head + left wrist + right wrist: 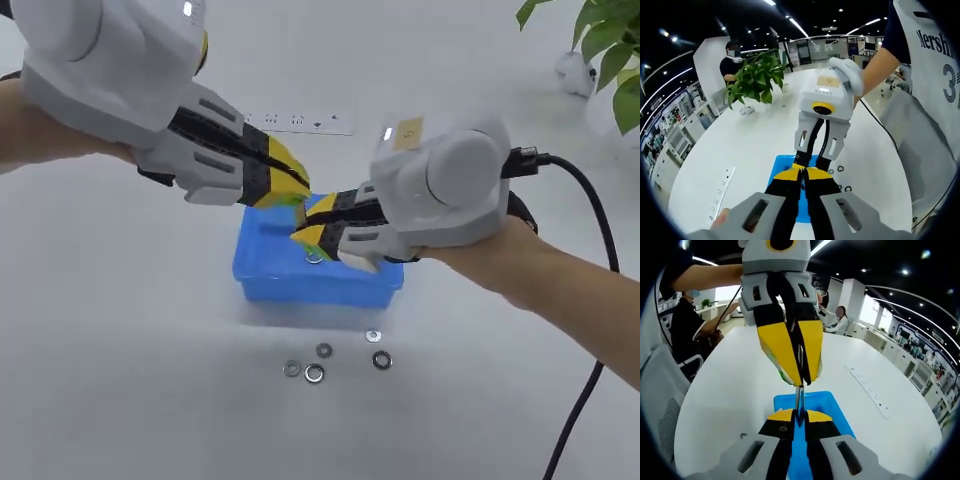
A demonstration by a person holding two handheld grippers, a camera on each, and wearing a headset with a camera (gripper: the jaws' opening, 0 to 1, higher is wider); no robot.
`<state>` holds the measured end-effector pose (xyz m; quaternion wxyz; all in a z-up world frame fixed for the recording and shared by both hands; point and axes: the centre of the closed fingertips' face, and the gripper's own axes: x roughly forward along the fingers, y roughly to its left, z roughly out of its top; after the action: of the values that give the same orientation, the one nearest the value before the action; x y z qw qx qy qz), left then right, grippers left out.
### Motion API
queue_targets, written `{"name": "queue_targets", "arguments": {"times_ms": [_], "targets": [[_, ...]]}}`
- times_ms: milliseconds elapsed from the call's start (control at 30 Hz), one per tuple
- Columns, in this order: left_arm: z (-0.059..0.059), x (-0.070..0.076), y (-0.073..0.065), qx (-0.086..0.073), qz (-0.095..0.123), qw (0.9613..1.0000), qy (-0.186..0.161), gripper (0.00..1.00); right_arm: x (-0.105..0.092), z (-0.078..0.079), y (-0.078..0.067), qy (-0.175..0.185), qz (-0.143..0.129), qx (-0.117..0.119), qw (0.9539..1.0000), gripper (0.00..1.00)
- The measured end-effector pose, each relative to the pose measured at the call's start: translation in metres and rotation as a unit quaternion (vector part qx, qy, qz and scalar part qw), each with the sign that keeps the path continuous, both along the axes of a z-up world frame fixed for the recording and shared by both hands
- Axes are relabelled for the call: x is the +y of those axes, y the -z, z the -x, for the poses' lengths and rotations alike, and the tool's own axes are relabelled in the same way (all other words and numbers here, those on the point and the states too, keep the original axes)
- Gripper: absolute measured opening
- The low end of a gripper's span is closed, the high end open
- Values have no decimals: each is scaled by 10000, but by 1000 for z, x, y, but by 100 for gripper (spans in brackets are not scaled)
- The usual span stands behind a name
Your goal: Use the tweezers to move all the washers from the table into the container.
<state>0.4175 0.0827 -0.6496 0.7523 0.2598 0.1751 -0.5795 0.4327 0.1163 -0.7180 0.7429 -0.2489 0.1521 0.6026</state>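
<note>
Tweezers [798, 399] are clamped by both the left gripper [800, 381] and right gripper [799, 416], jaws closed, mid-frame over the blue container [290, 285]; best steady them before dipping to the washers [314, 373] at lower centre

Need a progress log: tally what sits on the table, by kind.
Small silver metal washers loose on the table: 5
Blue rectangular plastic container: 1
White power strip: 1
Green leafy potted plant: 1
Total: 8

Shiny metal washers [314, 373], glossy blue plastic container [300, 282]
</note>
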Motion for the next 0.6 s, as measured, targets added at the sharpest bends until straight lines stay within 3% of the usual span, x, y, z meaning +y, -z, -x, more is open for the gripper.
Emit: {"name": "queue_targets", "arguments": {"times_ms": [233, 367, 500, 600], "targets": [[16, 0, -1, 72, -121, 9999, 68, 6, 0, 14, -7, -109, 44, -93, 9999, 8], [27, -3, -5, 28, -165, 9998, 111, 6, -3, 27, -12, -141, 30, -143, 9998, 9], [43, -10, -13, -65, -121, 9997, 201, 6, -7, 41, -18, -101, -140, -124, 9998, 9], [59, -13, -13, 35, -89, 9997, 240, 5, -8, 57, -17, -95, -211, -70, 9997, 9]]}}
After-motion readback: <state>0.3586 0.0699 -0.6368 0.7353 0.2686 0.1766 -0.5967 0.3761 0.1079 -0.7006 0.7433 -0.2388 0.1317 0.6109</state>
